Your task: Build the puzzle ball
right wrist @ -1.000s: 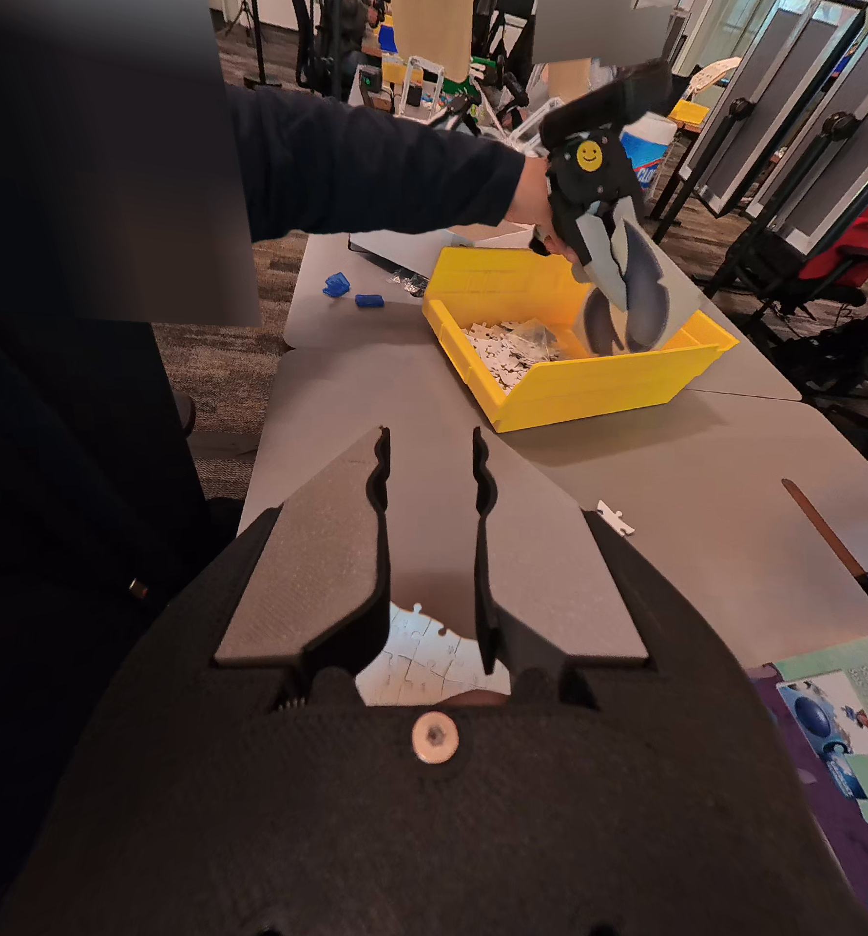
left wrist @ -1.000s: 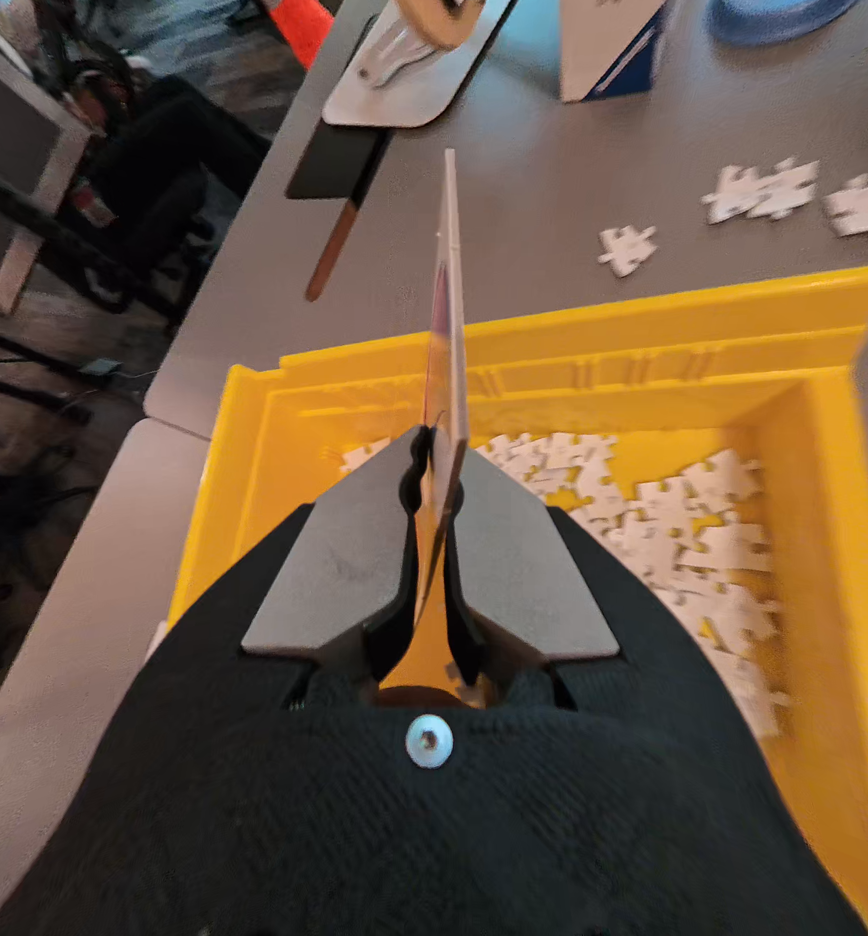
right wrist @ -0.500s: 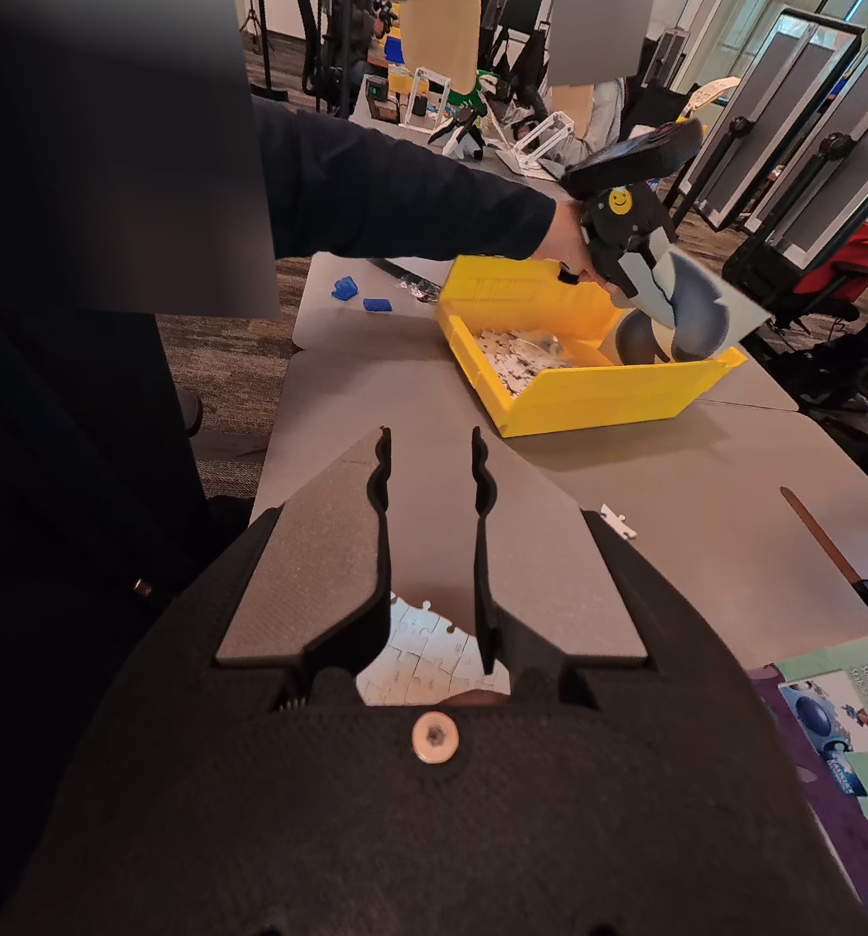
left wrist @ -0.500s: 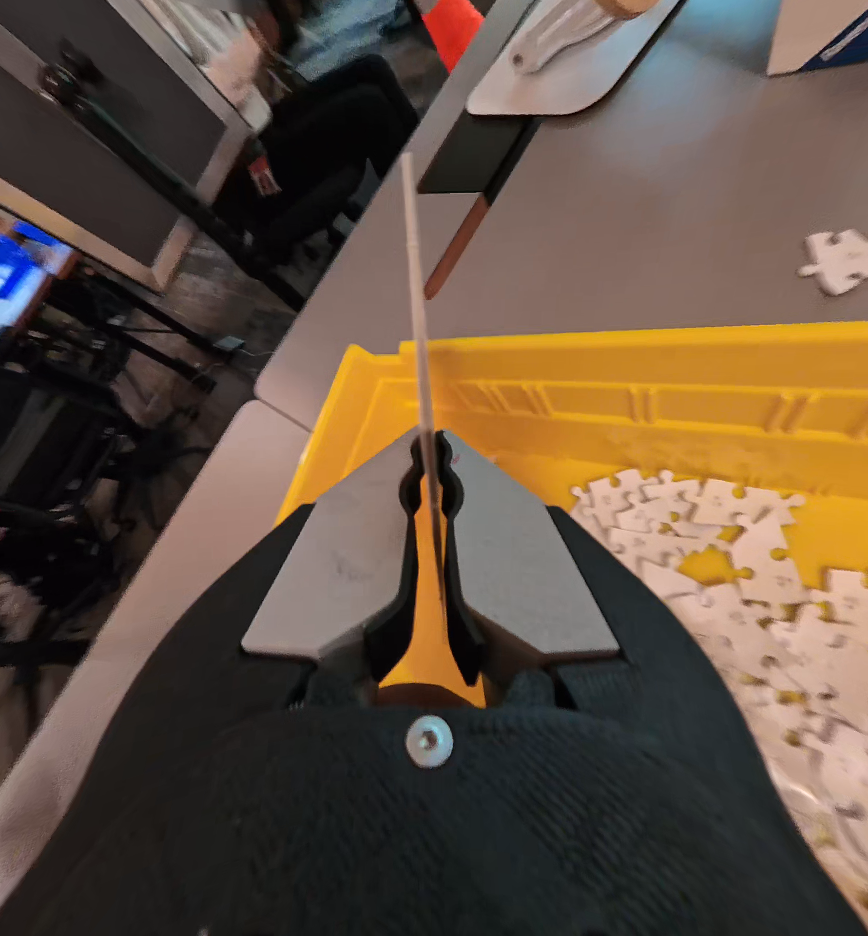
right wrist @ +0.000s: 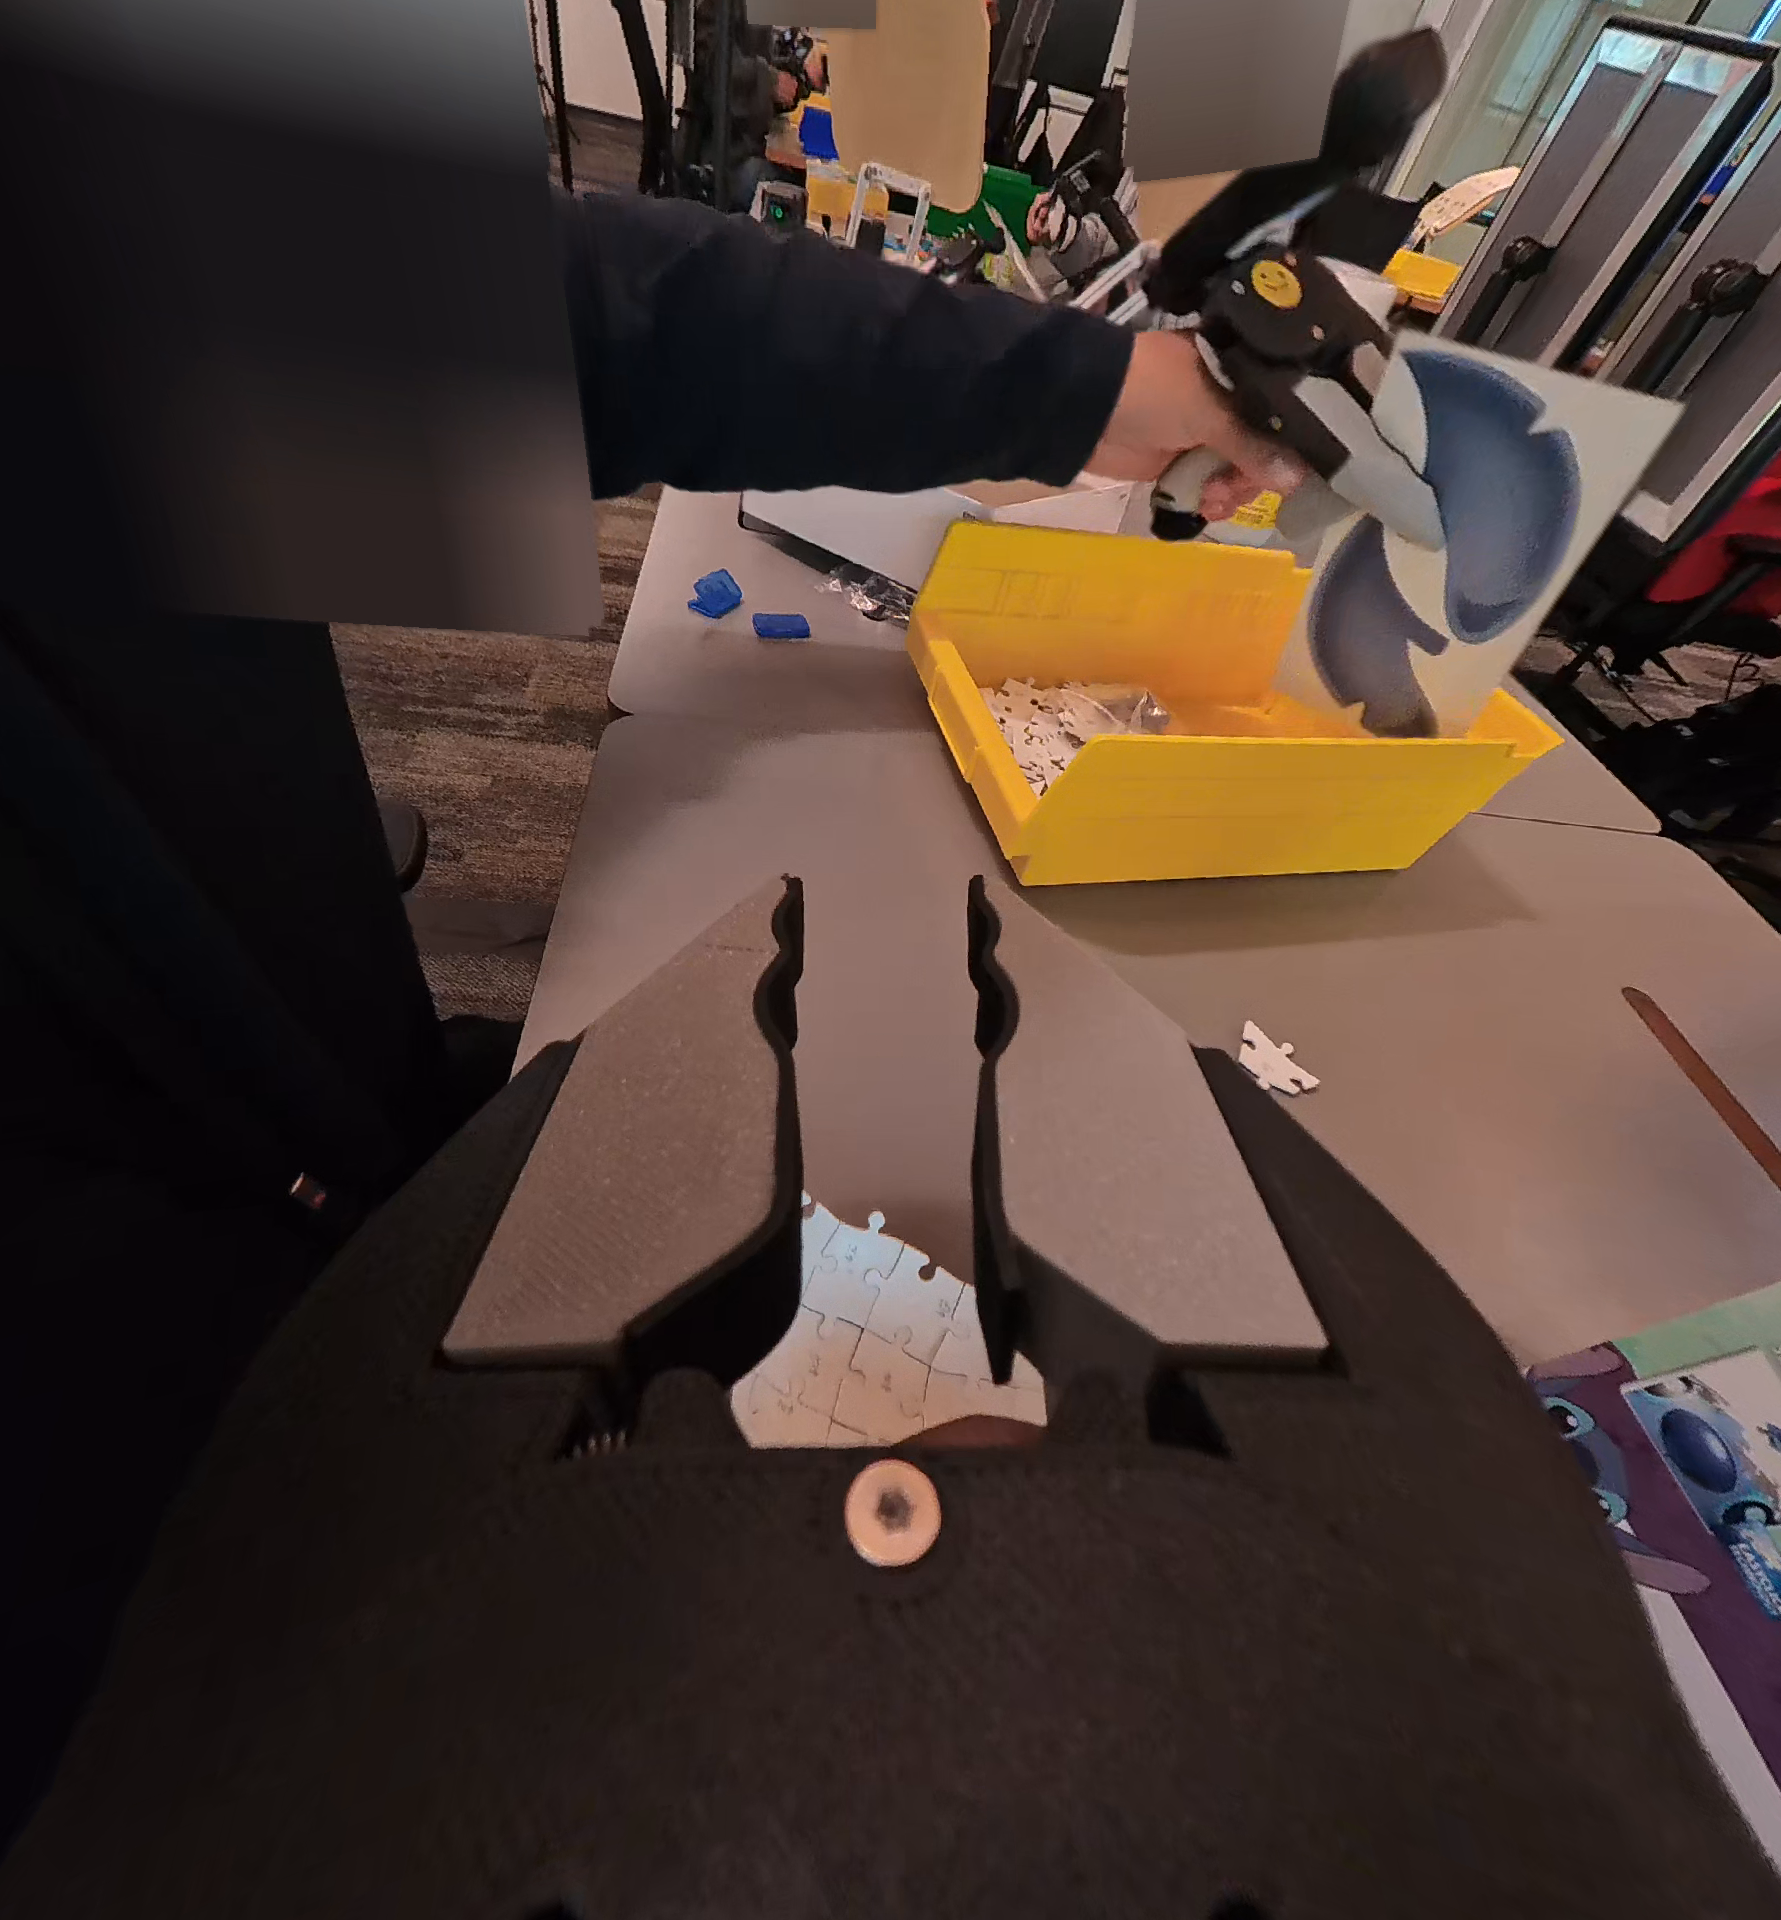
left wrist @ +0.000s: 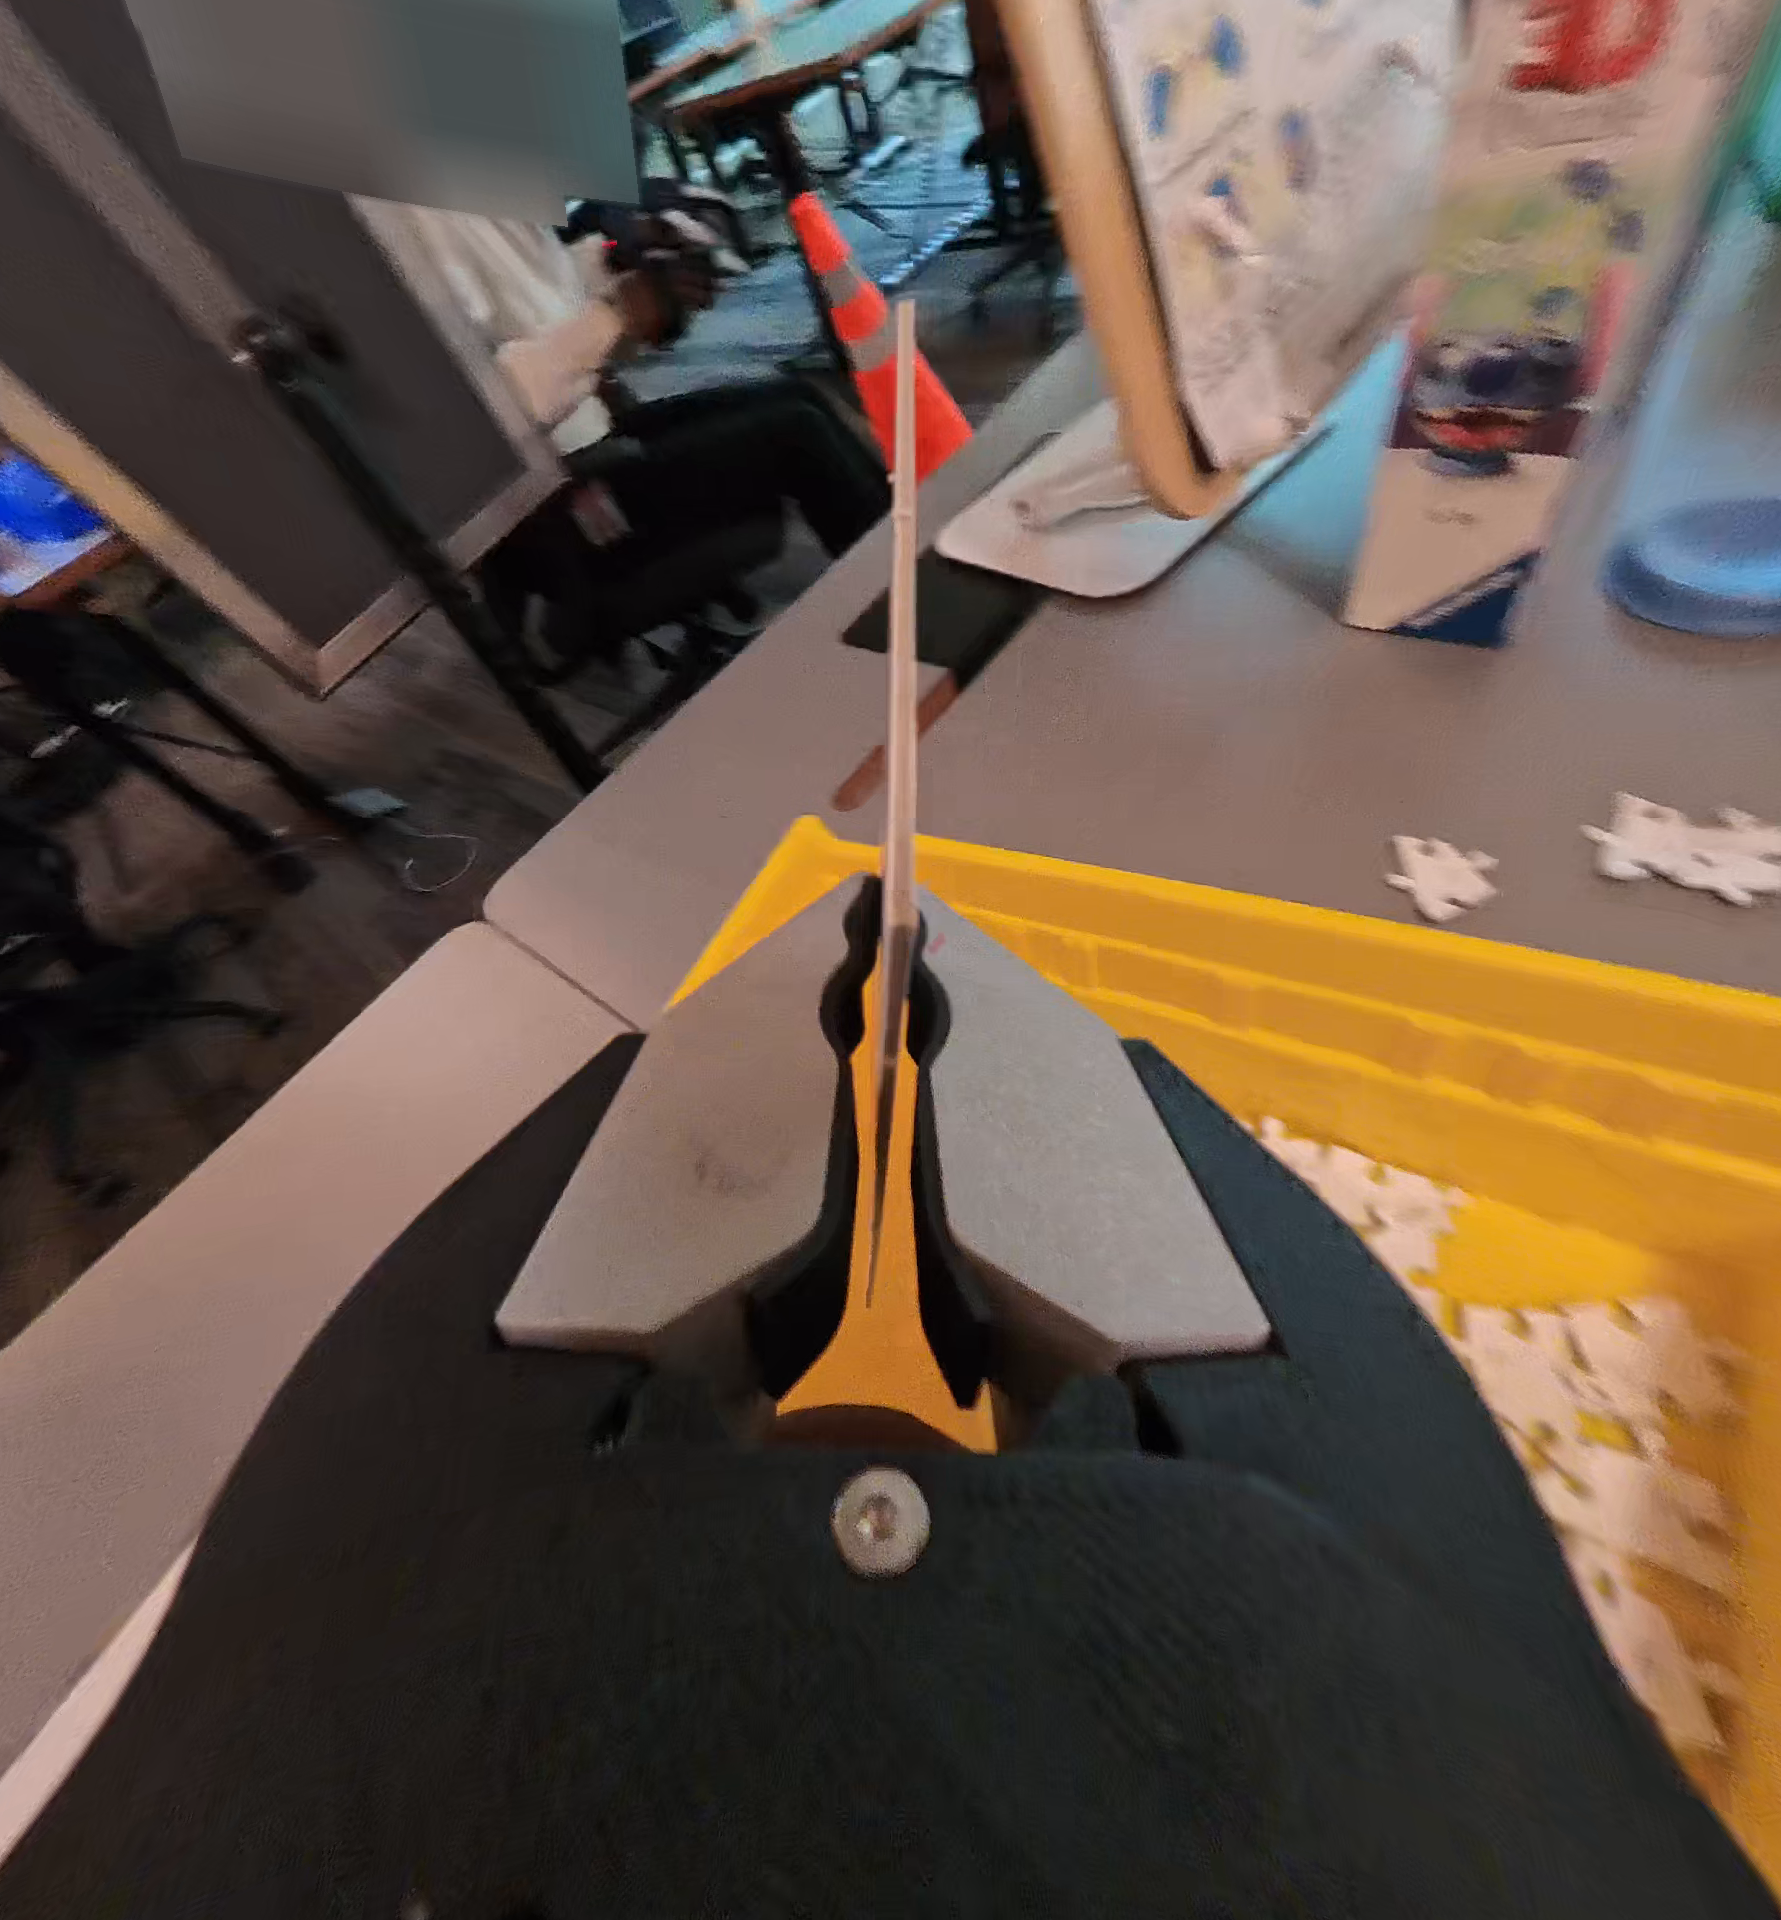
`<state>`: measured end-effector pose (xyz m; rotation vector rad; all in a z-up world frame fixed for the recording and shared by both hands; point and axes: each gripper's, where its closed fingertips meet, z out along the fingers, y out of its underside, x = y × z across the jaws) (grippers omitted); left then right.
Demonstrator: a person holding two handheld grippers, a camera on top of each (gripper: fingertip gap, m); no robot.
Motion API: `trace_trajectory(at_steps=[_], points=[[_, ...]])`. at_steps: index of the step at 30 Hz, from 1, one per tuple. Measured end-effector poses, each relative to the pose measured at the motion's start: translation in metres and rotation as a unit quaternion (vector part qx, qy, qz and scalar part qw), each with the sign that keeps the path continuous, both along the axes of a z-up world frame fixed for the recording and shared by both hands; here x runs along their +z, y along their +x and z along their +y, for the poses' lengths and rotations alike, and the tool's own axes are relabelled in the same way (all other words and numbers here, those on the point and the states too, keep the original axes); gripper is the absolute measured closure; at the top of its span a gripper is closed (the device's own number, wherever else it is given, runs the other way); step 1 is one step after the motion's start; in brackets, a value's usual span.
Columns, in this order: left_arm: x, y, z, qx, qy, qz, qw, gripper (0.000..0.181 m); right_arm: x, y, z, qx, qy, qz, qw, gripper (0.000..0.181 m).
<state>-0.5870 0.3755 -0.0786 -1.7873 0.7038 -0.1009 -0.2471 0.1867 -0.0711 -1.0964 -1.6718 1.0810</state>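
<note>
Right claw (right wrist: 886,935) open over table (right wrist: 1385,997); joined puzzle pieces (right wrist: 881,1340) below it. At 1 o'clock, left claw (right wrist: 1385,457) grips printed card (right wrist: 1478,540) above yellow bin (right wrist: 1229,810).

Hand-held gripper (right wrist: 884,914): finger faces matt grey, finely grainy; body black with ribbed printed-looking texture; bright metal screw (right wrist: 892,1512). Yellow bin (right wrist: 1229,800) – smooth moulded plastic, slight sheen. Puzzle pieces (right wrist: 1047,717) white, matt, likely plastic or card; too blurred to tell. Printed card (right wrist: 1468,540) in the left hand-held gripper (left wrist: 891,914) – thin stiff sheet, smooth. Table (right wrist: 1385,1039) grey, smooth, matt.
</note>
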Motion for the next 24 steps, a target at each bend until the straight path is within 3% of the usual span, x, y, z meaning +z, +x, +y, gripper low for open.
trace_trajectory(at_steps=[5,7,11,14,20,24], points=[[-0.055,0.007,0.022,0.006,-0.078,0.031,0.996,0.181,0.006,0.005,-0.004,-0.001,0.012,0.009,1.000,0.153],[-0.058,0.022,0.014,-0.011,-0.102,0.020,0.995,0.180,0.008,0.008,-0.004,-0.002,0.010,0.012,1.000,0.153],[-0.051,0.055,-0.038,-0.114,-0.173,-0.052,0.977,0.181,0.007,0.010,-0.005,0.003,0.007,0.017,1.000,0.153],[-0.048,0.053,-0.054,-0.112,-0.166,-0.020,0.979,0.181,0.005,0.009,-0.005,0.009,0.009,0.018,1.000,0.153],[-0.001,0.025,-0.011,-0.038,-0.039,-0.037,0.998,0.181,0.004,0.006,-0.005,0.018,0.004,0.021,1.000,0.153],[-0.017,0.010,0.006,-0.049,-0.105,-0.101,0.988,0.181,0.003,0.009,-0.006,0.015,0.008,0.019,1.000,0.153]])
